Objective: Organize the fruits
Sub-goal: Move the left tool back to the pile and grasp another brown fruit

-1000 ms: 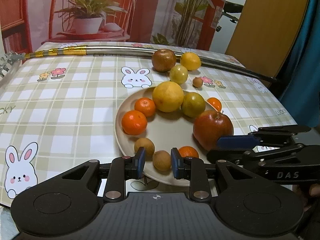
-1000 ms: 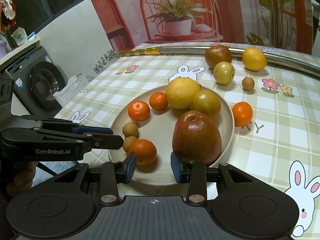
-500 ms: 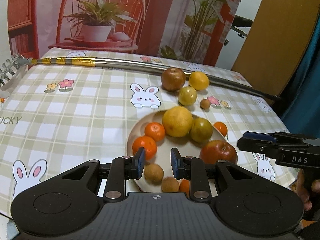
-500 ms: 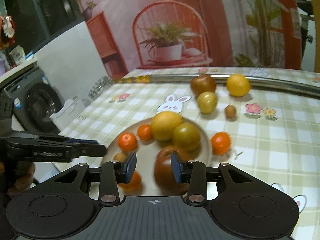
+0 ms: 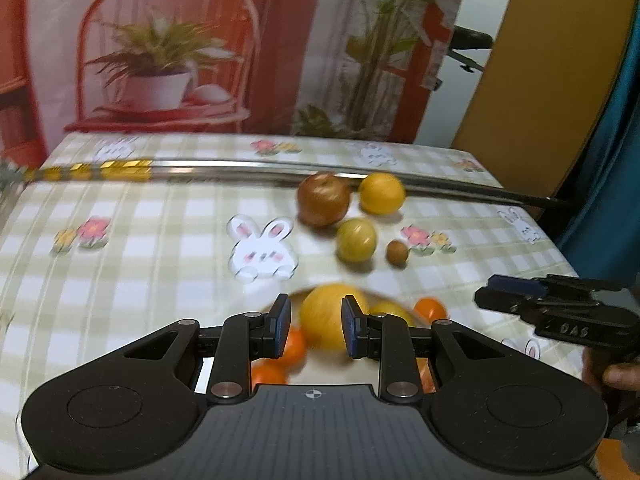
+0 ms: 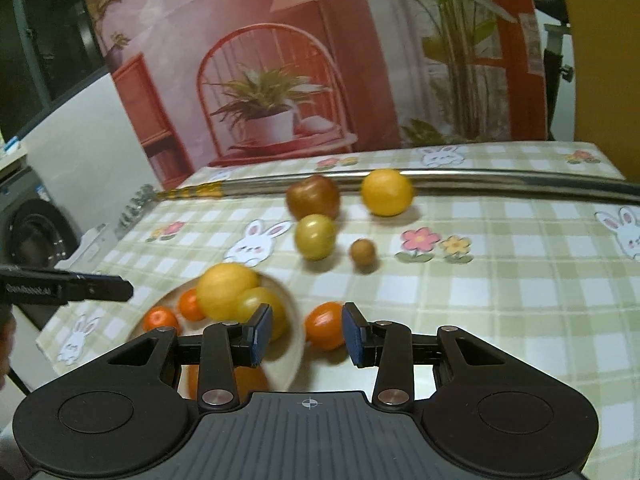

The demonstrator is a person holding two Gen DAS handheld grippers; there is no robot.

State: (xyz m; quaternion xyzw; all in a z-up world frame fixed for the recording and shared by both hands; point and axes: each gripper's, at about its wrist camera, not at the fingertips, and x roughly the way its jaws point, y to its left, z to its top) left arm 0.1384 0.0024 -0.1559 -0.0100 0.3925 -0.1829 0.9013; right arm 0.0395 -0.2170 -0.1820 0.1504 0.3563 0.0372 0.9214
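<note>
A beige round plate (image 6: 294, 344) lies on the checked cloth, and every place here is told from it. On it rest a large yellow citrus (image 6: 227, 290), a yellow-green fruit (image 6: 262, 312) touching that citrus, and two small oranges (image 6: 191, 304) at the left part; the rest of its load is hidden. Just beside its right rim sits a loose small orange (image 6: 325, 331) on the cloth. Farther beyond it stand a yellow-green round fruit (image 6: 315, 237) and a small brown fruit (image 6: 363, 252), then a reddish-brown apple (image 6: 313, 197) and a yellow orange (image 6: 386, 192).
</note>
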